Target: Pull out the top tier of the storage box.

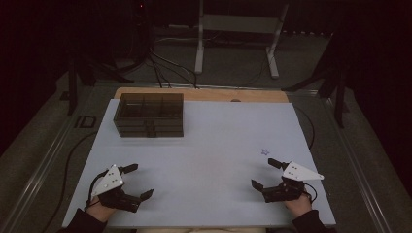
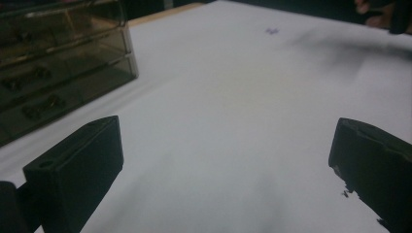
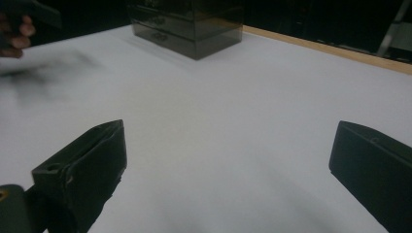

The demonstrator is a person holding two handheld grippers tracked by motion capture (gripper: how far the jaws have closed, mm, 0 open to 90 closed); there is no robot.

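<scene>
1. My left gripper rests low near the table's front edge, jaws spread, empty.
2. My right gripper does likewise.
3. The smoky drawer box sits far-left; a small purple mark lies near my right gripper.

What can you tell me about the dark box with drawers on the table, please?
The drawer box looks like smoky, see-through plastic. Its open top is split into compartments, and stacked drawers with small dark handles face the person. It stands upright and square on the white table, at the far left. Neither gripper touches it. What it holds is too dim to tell.
</scene>
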